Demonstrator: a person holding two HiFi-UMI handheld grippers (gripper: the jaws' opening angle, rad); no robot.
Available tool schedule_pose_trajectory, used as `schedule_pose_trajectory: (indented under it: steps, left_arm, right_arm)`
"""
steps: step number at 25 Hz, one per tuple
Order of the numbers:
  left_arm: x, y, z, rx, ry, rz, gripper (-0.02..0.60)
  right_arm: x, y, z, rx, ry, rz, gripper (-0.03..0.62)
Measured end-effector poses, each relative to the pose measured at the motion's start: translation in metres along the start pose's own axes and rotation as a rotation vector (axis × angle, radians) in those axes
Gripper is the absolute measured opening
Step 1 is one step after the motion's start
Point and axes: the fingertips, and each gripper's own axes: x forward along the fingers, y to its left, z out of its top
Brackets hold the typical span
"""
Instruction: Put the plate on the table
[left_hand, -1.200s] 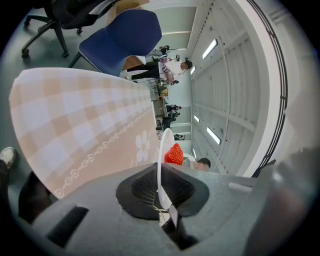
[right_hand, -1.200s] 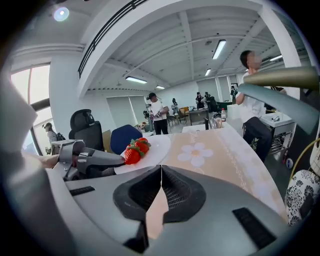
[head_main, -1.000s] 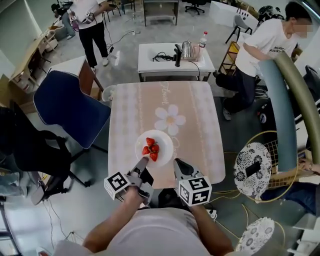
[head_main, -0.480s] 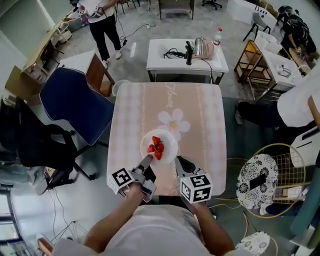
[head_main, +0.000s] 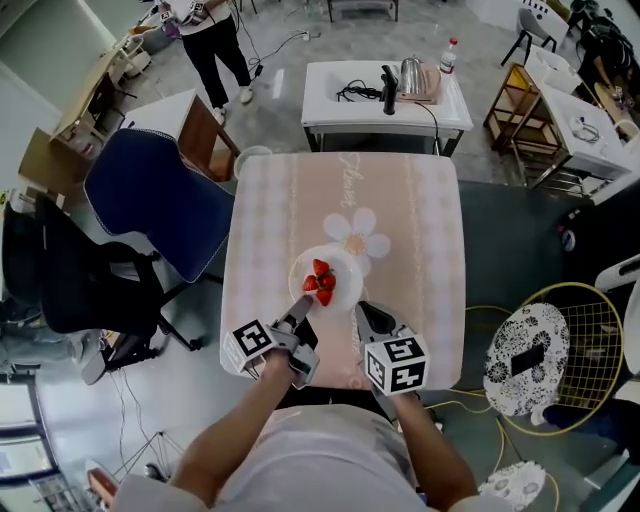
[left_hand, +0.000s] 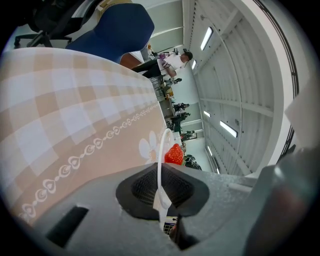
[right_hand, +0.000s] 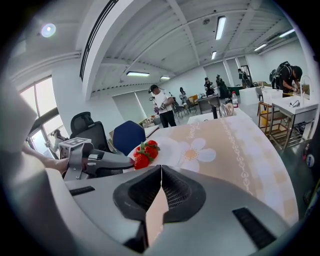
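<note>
A white plate (head_main: 340, 268) carrying strawberries (head_main: 322, 282) is over the near half of the table (head_main: 420, 230), which has a pink checked cloth with a daisy print. My left gripper (head_main: 303, 306) is shut on the plate's near rim; in the left gripper view the rim (left_hand: 162, 145) runs edge-on between the closed jaws, with a strawberry (left_hand: 174, 155) beyond. I cannot tell whether the plate touches the cloth. My right gripper (head_main: 362, 311) is beside it on the right, shut and empty. The right gripper view shows its closed jaws, the strawberries (right_hand: 145, 151) and the left gripper (right_hand: 102, 161).
A blue chair (head_main: 150, 205) stands against the table's left side, with a black office chair (head_main: 60, 280) further left. Behind the table a white side table (head_main: 330, 110) holds a kettle (head_main: 412, 72) and cables. A wire basket (head_main: 585, 350) is at the right. A person (head_main: 212, 35) stands far back.
The head view has shifted, and the person at the right has dropped out of sight. The left gripper keeps its hold on the plate, which sits slightly farther over the table.
</note>
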Motion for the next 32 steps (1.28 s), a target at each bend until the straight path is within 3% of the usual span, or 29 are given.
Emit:
schedule_pose_trajectory:
  steps: [15, 32]
  left_arm:
    - [0.036, 0.033, 0.011, -0.003, 0.105, 0.046, 0.015]
    - [0.063, 0.053, 0.02, 0.012, 0.151, 0.089, 0.017]
  right_arm:
    - [0.028, -0.013, -0.006, 0.032, 0.06, -0.09, 0.005]
    - [0.044, -0.022, -0.016, 0.04, 0.123, -0.127, 0.005]
